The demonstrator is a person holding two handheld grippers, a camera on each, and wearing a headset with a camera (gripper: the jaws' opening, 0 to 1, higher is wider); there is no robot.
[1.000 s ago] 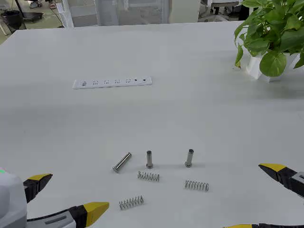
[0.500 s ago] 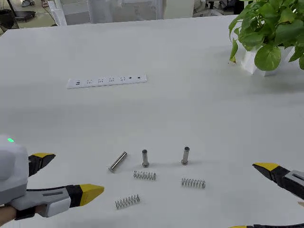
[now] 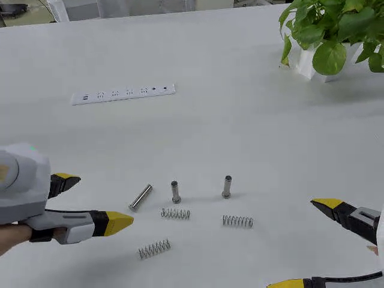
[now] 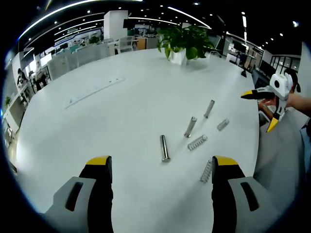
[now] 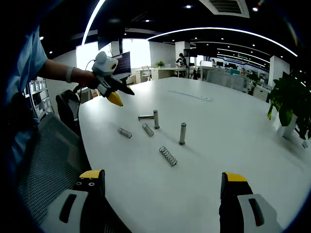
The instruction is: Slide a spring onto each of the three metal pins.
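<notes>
The fingers (image 4: 99, 167) of the left gripper (image 3: 93, 201) are standing wide apart with nothing between them, and the right gripper (image 3: 306, 243) is holding its own fingers (image 5: 234, 178) spread just as wide, also around nothing. Both are hovering over the white table (image 3: 240, 120), one to each side of the middle pin (image 3: 175, 192), which is standing upright on its wider head. Just left of it the lying pin (image 3: 140, 197) is resting flat, its long axis slanting away from the person and its head end pointing toward the left gripper. Right of the middle pin the third pin (image 3: 227, 186) is standing upright too, head down.

The springs are lying on their sides, apart from the pins. The first spring (image 3: 175, 213) is just in front of the middle pin, with its axis running left to right. The second spring (image 3: 237, 221) is to the front right, lying the same way. The third spring (image 3: 154, 248) is further forward and left, slightly slanted. In the head view the picture's edge is cutting off the right gripper, and the springs' coils are too fine to count.
</notes>
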